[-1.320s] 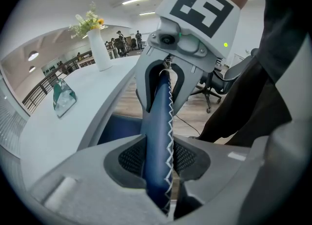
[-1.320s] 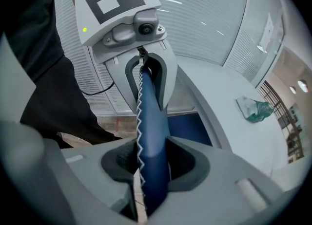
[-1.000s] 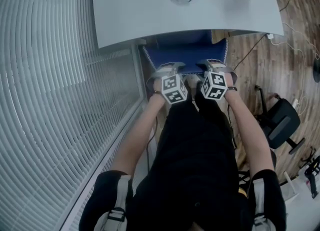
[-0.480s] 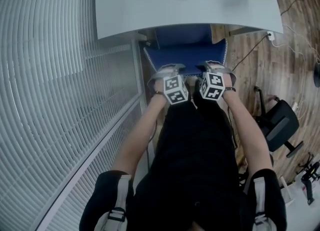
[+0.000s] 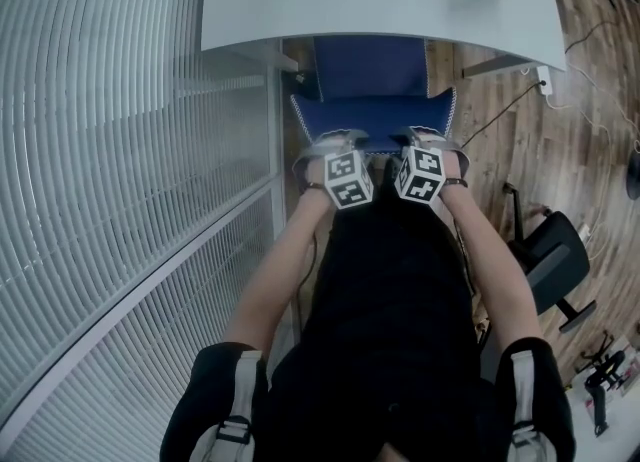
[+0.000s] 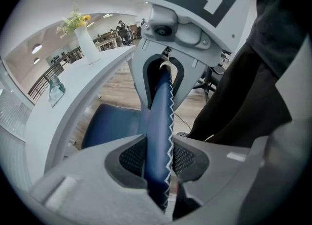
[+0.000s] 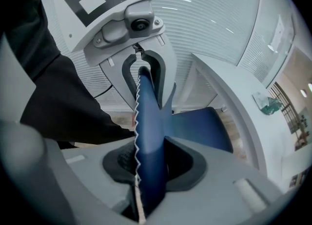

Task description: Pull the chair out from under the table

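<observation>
We've got the chair by its back, seat partly out from under the tabletop. Left gripper jaws pinch the blue edge, just tightened; right gripper jaws pinch it too. Pull straight back w/ both sides even, 2 grips firm, no twist.

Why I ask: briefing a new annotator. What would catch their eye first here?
First, the left gripper and right gripper, both clamped on the blue chair by its backrest's top edge, mid head view; the left jaws have just been closing tighter. Then the white table at the top and white slats filling the left.
</observation>
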